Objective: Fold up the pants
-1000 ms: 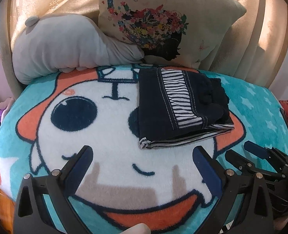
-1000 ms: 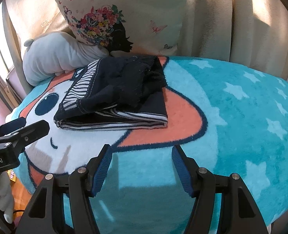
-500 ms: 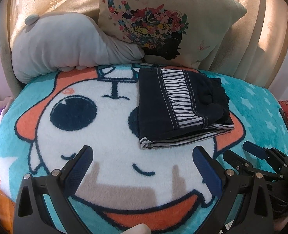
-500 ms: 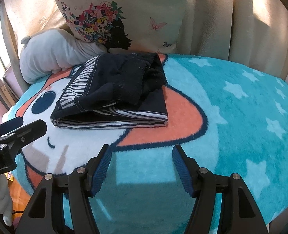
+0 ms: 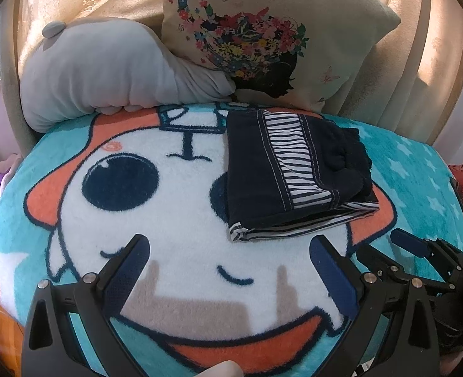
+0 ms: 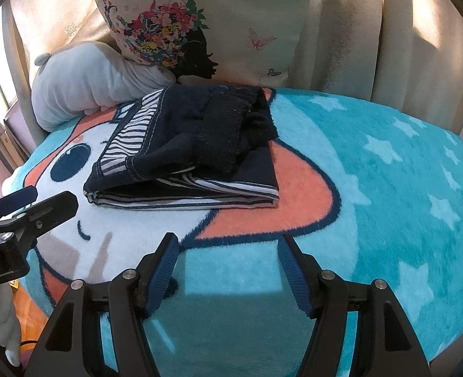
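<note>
Pants (image 5: pixel 294 176) lie folded into a compact navy bundle with a striped band on top, resting on the cartoon-print blanket (image 5: pixel 174 226) of the bed, just in front of the floral pillow (image 5: pixel 262 37) and beside the grey plush cushion (image 5: pixel 105 72).

Change over the last second: minimal. The bundle keeps the same shape and the same position on the blanket. In the right wrist view the bundle (image 6: pixel 184 150) sits slightly higher and the far left claw (image 6: pixel 27 207) slightly higher as well, which points to a small shift of the cameras rather than any contact with the fabric.

Left claw (image 5: pixel 231 270): released, both blue pads spread wide, nothing between them, held short of the near edge of the bundle.

Right claw (image 6: pixel 228 270): released, pads apart, empty, hovering over bare turquoise blanket, near the bundle but apart from it.

Assessment: with both claws open and clear of the cloth, and the layers stacked evenly, the fold appears complete. The remaining action is probably withdrawal only; a loose ruffled layer on top could be pressed flat if a neater result is required.
</note>
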Demonstrator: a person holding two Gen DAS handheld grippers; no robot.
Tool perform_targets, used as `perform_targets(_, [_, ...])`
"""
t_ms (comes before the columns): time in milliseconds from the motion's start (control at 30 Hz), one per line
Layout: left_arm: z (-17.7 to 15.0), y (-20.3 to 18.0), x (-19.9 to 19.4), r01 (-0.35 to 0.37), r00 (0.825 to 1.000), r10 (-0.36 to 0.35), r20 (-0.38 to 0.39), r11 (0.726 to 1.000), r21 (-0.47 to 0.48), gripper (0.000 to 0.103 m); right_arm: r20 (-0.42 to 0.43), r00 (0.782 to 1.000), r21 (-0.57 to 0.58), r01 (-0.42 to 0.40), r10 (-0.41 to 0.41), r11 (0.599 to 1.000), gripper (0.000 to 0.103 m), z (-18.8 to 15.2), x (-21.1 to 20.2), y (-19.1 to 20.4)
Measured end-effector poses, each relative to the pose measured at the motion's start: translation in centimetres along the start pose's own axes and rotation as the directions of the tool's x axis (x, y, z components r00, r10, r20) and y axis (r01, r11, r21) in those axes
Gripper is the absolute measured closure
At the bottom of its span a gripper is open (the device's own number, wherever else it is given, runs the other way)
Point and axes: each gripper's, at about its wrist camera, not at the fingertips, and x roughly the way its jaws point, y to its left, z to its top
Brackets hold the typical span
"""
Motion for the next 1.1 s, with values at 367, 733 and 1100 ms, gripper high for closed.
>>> perform_targets(367, [0.0, 0.0, 0.0, 0.001, 1.0, -0.001, -0.003, 1.0, -0.004, 0.001, -0.006, 1.0, -0.01, 0.01, -0.01, 1.0, 0.033, -0.1, 0.1, 0.5])
perform_targets(733, [-0.1, 0.1, 0.1, 0.005, 1.0, -0.006, -0.01, 1.0, -0.007, 0.002, -0.01, 1.0, -0.013, 0.008, -0.008, 1.0, 0.032, -0.1, 0.3, 0.4])
perform_targets(1100, [-0.2, 0.2, 0.3, 0.007, 1.0, -0.008, -0.018, 1.0, -0.024, 0.002, -0.018, 1.0, -0.021, 0.017, -0.017, 1.0, 0.032, -0.2, 0.6, 1.2])
